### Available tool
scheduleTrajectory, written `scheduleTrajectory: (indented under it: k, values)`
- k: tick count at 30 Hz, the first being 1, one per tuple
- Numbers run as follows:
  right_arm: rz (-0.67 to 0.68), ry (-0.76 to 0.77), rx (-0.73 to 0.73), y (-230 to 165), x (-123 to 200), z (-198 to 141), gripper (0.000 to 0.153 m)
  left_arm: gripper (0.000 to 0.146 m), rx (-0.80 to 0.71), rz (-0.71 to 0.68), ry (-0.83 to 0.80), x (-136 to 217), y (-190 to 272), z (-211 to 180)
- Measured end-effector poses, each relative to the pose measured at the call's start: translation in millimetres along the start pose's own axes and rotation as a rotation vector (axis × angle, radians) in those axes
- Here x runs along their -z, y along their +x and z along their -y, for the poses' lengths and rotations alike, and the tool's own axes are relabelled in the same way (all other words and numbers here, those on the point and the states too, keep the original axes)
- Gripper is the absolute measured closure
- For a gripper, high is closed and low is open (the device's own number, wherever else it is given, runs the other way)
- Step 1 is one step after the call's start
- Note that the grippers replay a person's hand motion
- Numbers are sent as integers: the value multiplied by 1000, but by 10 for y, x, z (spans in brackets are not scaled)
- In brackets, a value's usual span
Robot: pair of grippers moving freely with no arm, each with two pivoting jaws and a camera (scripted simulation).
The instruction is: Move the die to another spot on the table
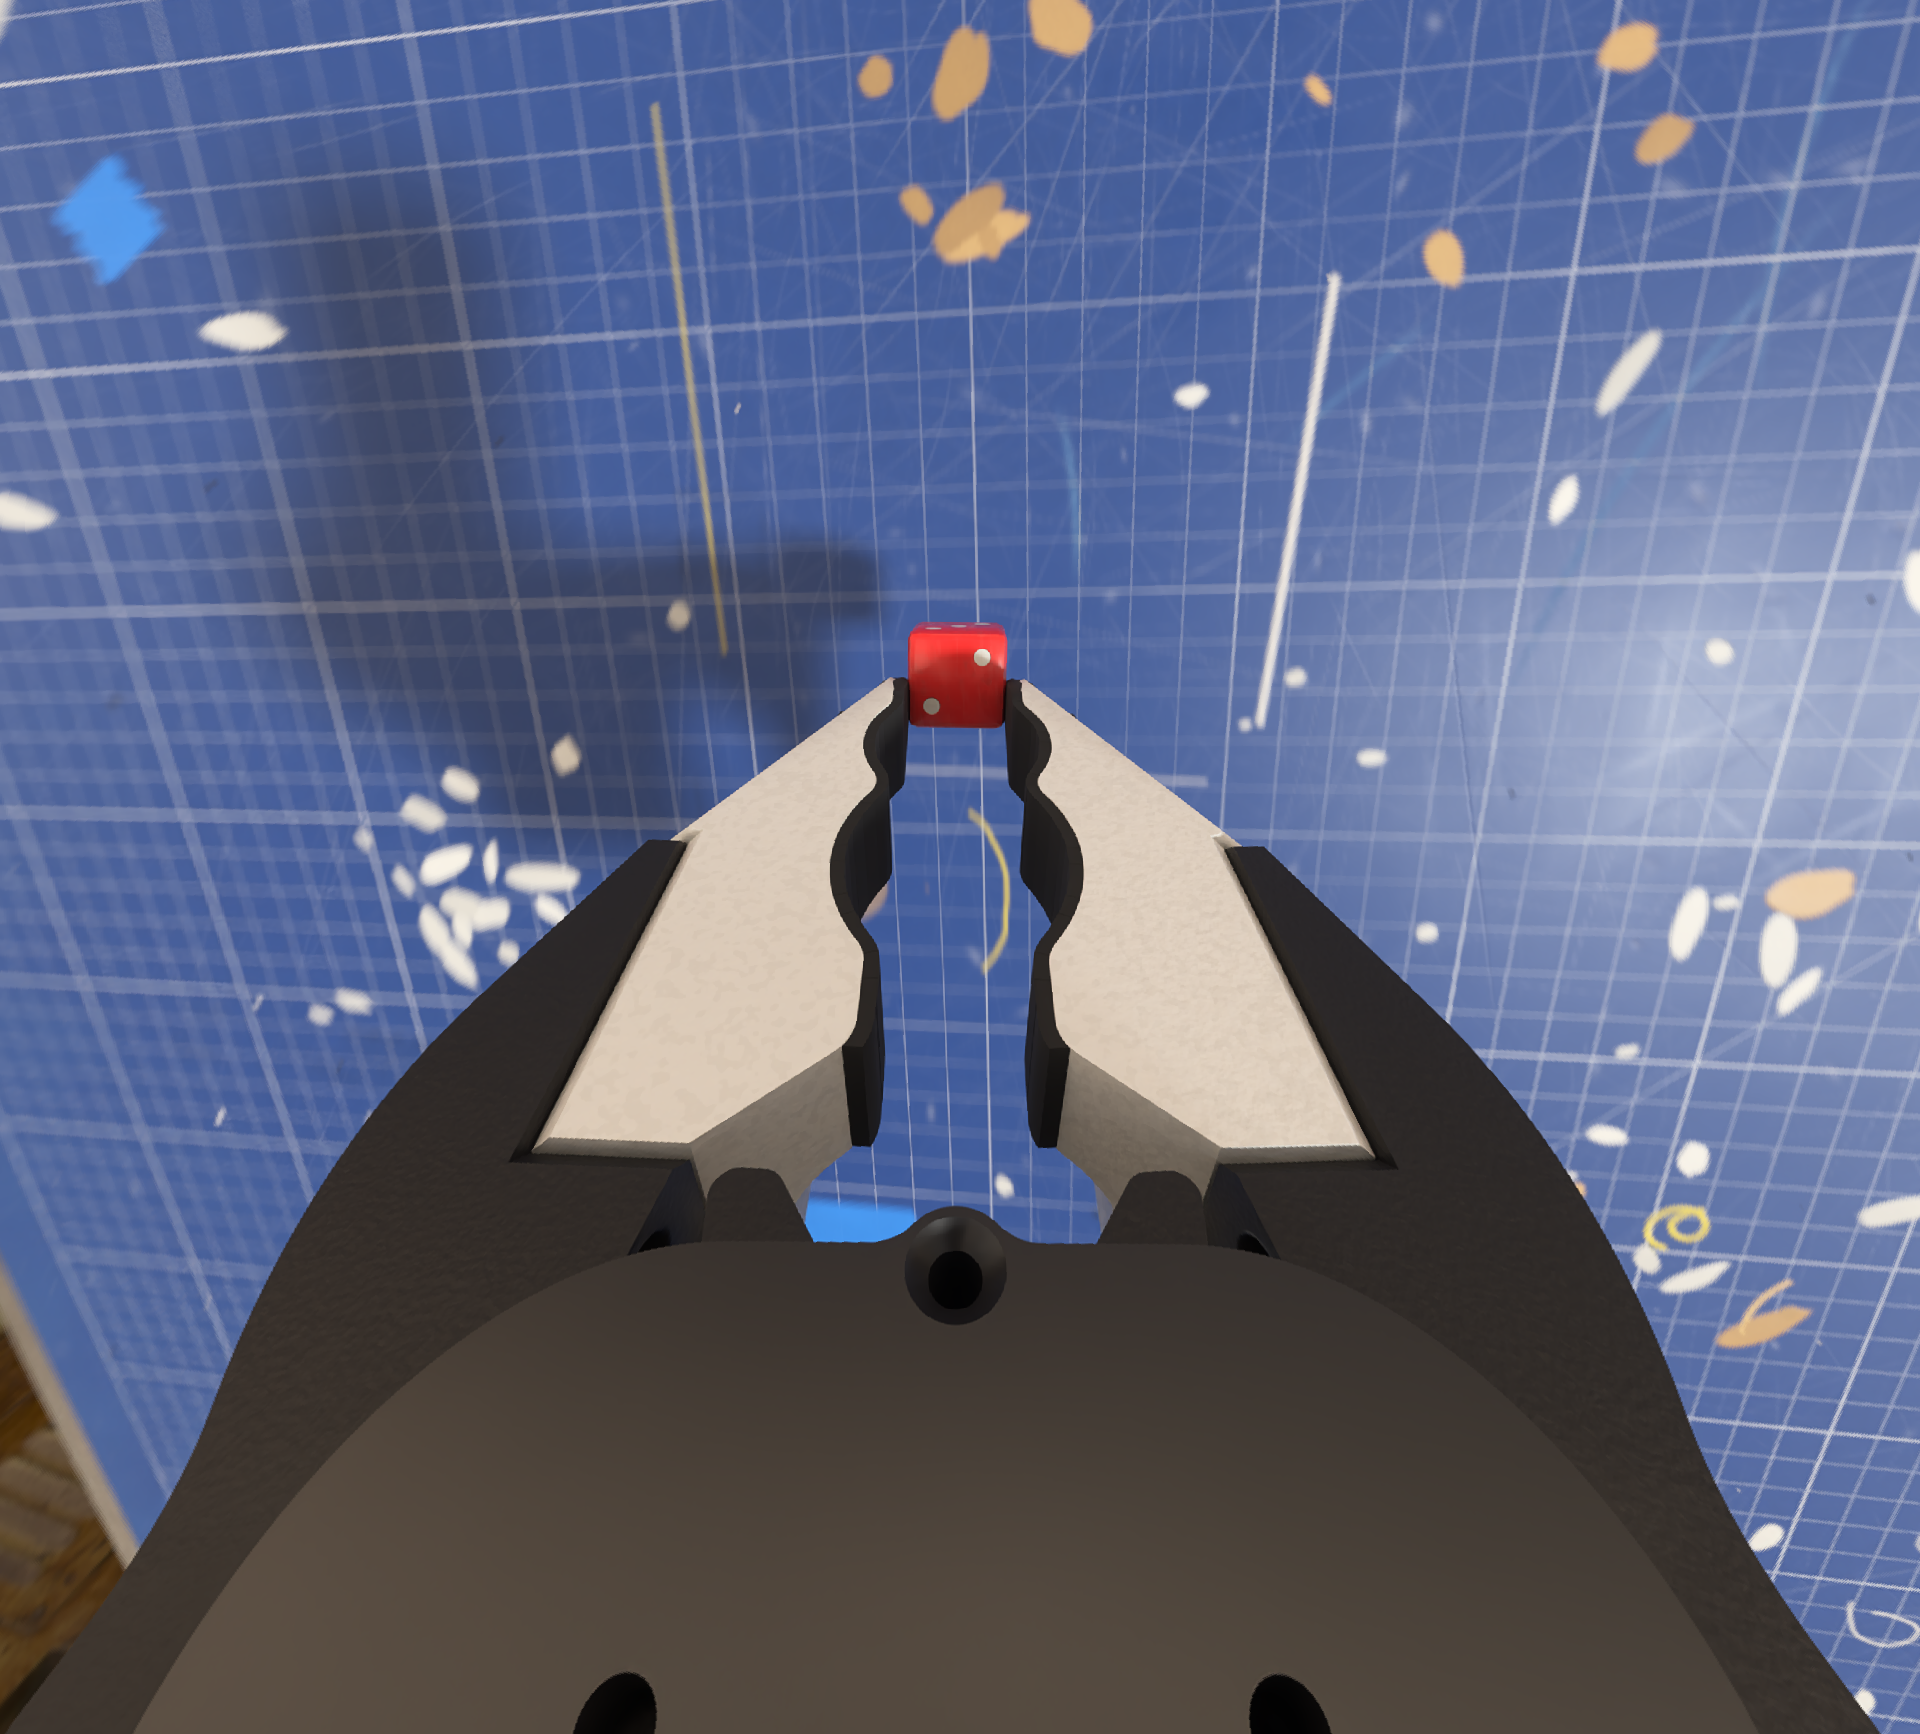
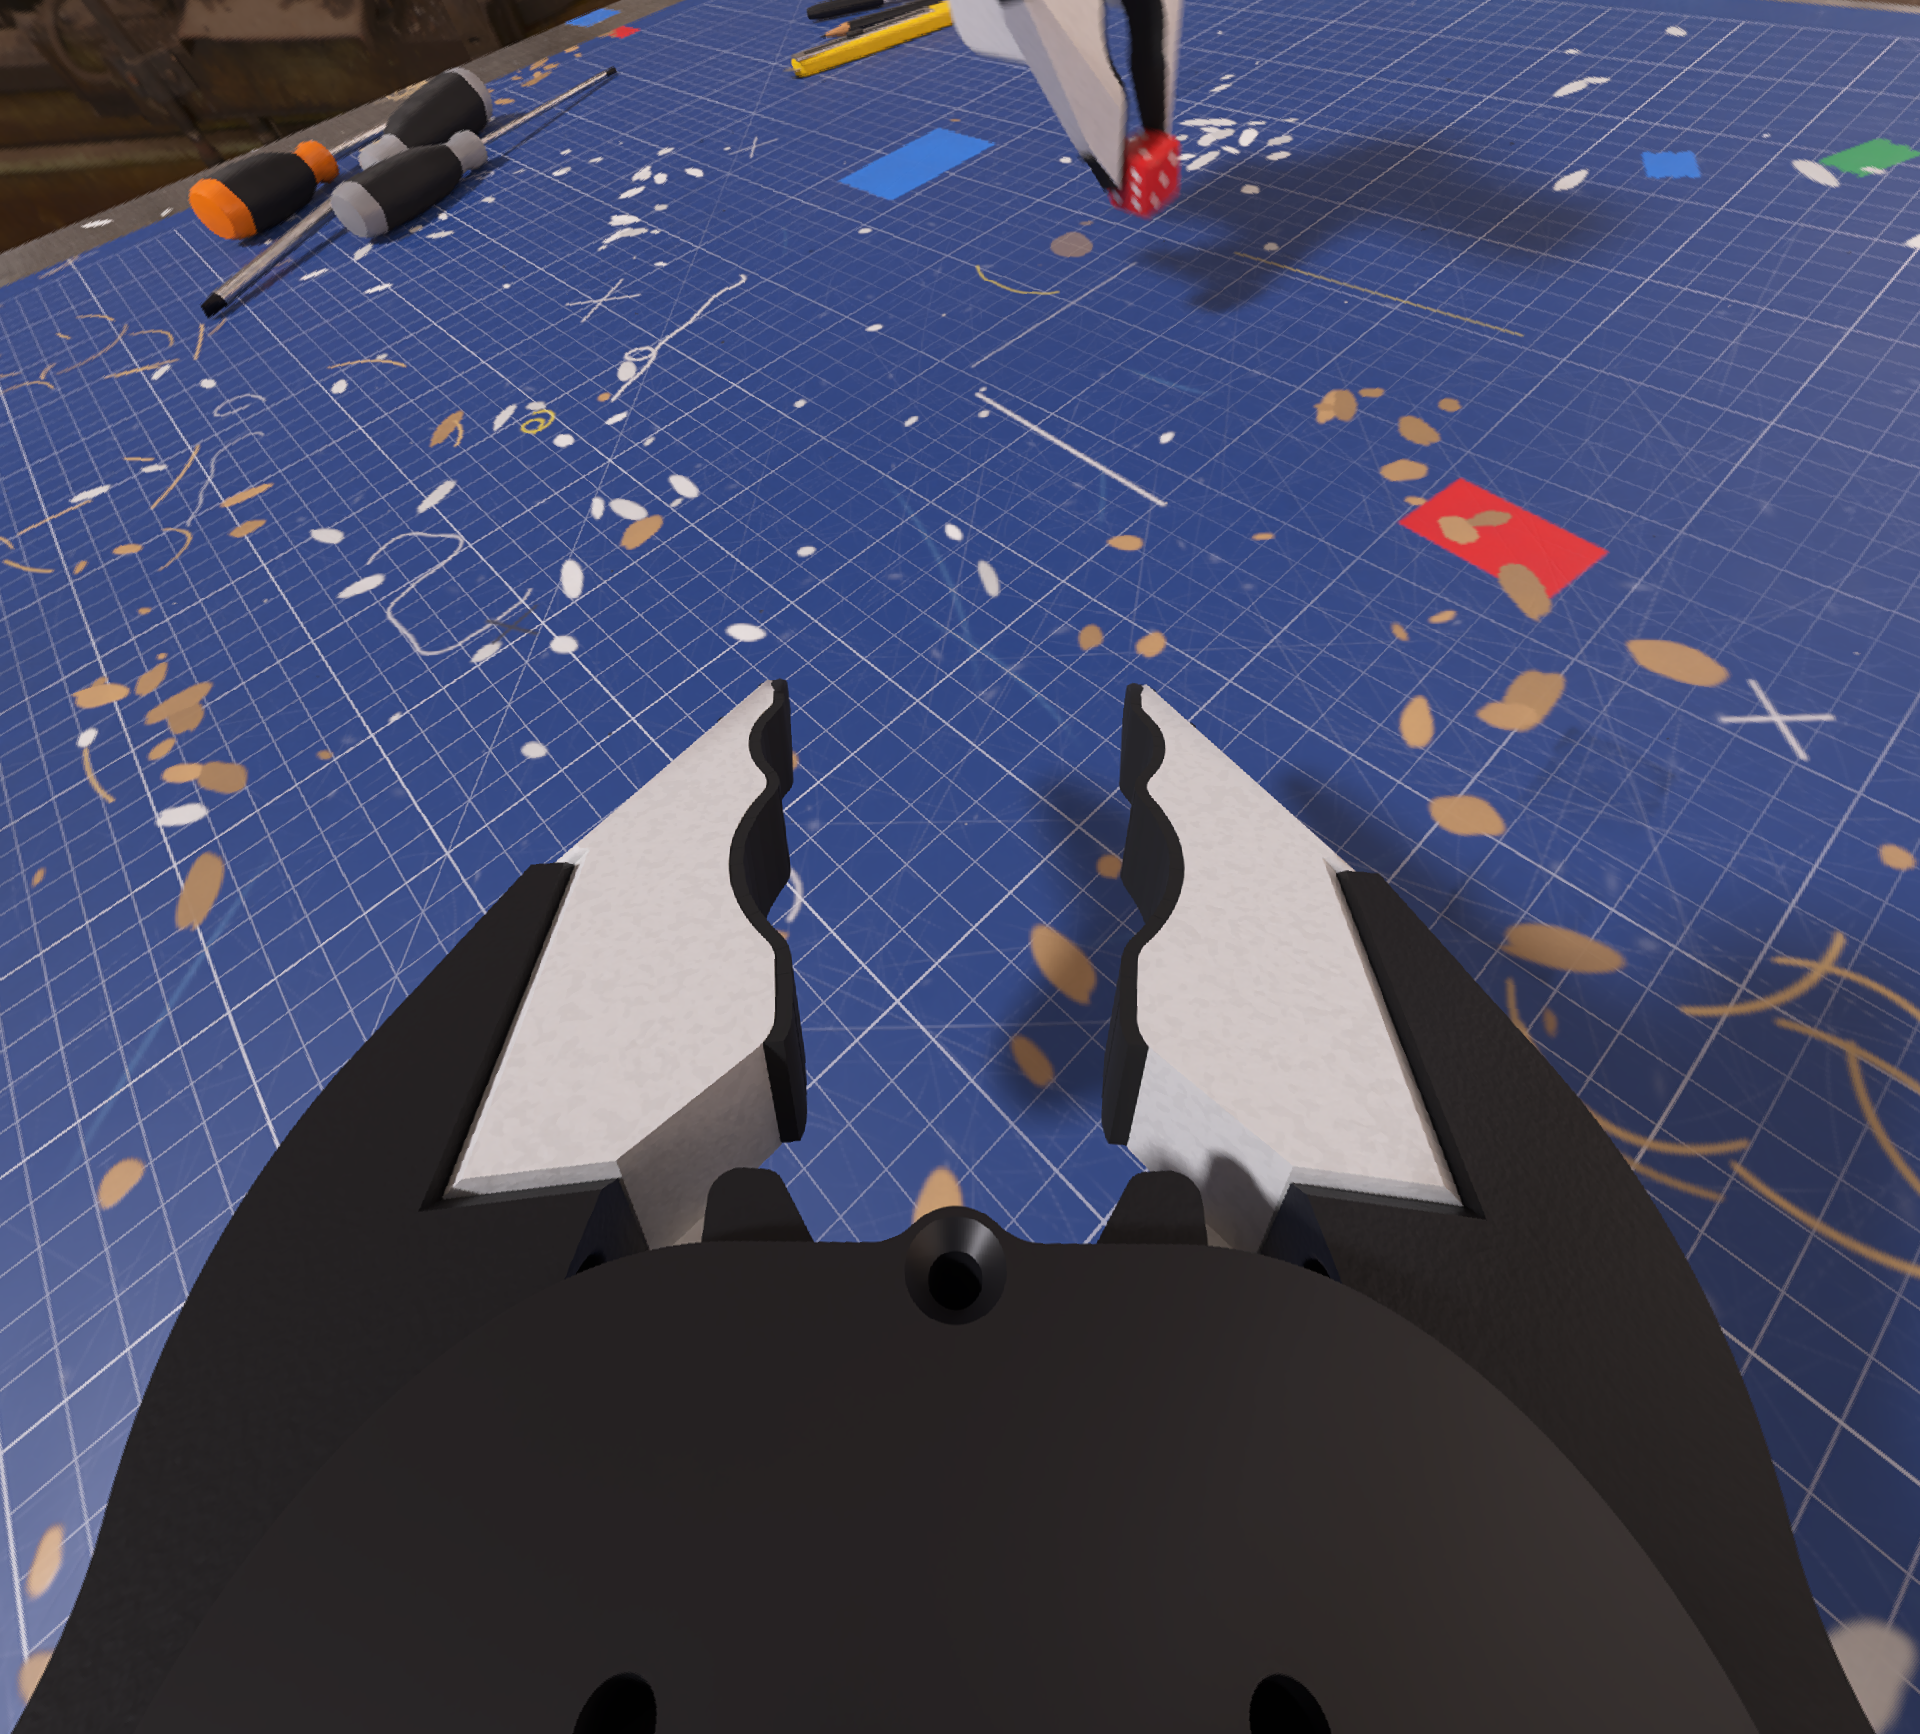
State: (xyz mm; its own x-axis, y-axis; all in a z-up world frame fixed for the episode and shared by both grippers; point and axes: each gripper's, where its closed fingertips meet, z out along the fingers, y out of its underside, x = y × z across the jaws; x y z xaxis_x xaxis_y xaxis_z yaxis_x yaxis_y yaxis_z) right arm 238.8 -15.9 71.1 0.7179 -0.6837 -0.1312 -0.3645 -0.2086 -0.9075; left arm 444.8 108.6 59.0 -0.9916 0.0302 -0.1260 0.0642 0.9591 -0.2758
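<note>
Left gripper (image 1: 957,697): my tips are pinching the red die (image 1: 957,674), one tip on each of two opposite faces; only the very ends of the pads bite.
Die position: centre of the left wrist view; in the right wrist view it sits at upper right of centre (image 2: 1146,172), its shadow thrown off to one side on the mat, so I judge it lifted clear.
Handling, judged: small, rigid, light; glossy faces and rounded corners look slippery, so a flat-face grip is best and twisting is the risk.
Right gripper (image 2: 957,702): jaws spread, nothing between them, low over the mat.
Surface: blue gridded cutting mat (image 2: 935,458), scored, littered with tan and white chips; a red patch (image 2: 1501,536) at mid right, a blue patch (image 2: 914,162) near the top.
Room: screwdrivers (image 2: 343,172) at upper left, pens and a yellow utility knife (image 2: 873,48) at top centre; dim workshop clutter beyond the table edge.
</note>
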Motion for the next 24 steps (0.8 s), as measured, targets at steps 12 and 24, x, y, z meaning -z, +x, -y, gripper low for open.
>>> scheduleTrajectory:
  k: [12, 24]
  values:
    - [-8, 27, -4, 85, 66, 53, 88, 128, -40, -126, -82, -494, -30, 249]
    - [-4, 27, -3, 76, 92, 55, 88, 112, -5, -116, -59, -497, -64, 254]
